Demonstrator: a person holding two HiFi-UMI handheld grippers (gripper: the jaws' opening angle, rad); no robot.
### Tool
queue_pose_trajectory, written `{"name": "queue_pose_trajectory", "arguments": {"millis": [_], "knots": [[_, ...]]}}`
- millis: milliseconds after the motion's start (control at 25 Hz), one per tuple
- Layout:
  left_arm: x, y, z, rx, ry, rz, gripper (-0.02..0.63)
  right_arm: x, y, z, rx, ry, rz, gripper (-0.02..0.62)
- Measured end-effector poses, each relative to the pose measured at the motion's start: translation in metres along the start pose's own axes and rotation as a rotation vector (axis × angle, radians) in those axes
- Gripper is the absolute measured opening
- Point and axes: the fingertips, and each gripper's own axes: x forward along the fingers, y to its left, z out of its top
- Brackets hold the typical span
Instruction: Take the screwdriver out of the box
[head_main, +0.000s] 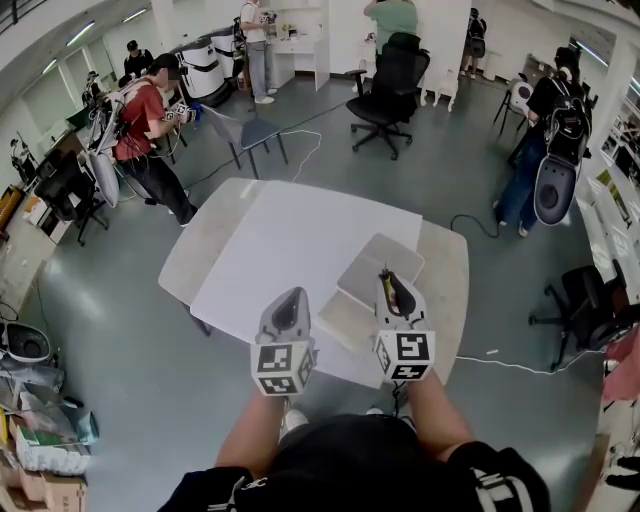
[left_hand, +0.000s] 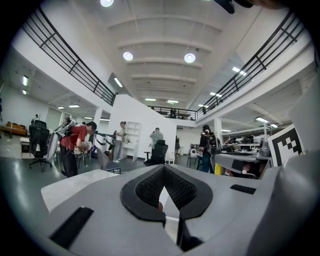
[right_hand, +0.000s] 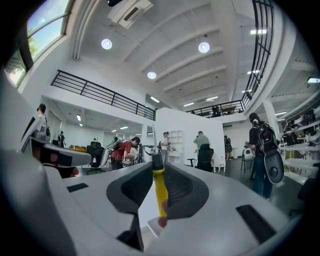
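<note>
- Bright, even indoor light; round ceiling lamps (left_hand: 128, 56) at 12 o'clock in both gripper views show small halos.
- Daylight comes through a window (right_hand: 45, 25) at 10 o'clock in the right gripper view.
- The white table (head_main: 300, 240) is nearly washed out; shadows are soft.
- Fisheye bends all edges; gripper-view corners go black.
- The left gripper (left_hand: 163, 172) and right gripper (right_hand: 158, 167) bodies blur up close; the screwdriver (right_hand: 159, 192) is slightly soft.

No words, numbers or brand names can be read. At 6 o'clock in the head view, cubes on the left gripper (head_main: 288, 298) and right gripper (head_main: 392, 282) show only black-and-white square patterns; white marks on a sleeve (head_main: 500, 478) are illegible.
</note>
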Motion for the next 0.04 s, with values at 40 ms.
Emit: {"name": "queue_pose_trajectory", "arguments": {"millis": [40], "knots": [[0.0005,-0.0001,-0.0003,0.000,0.001,0.001,0.014,0.0005,-0.0002,-0.0008,0.000,0.003,0.002,0.075]]}}
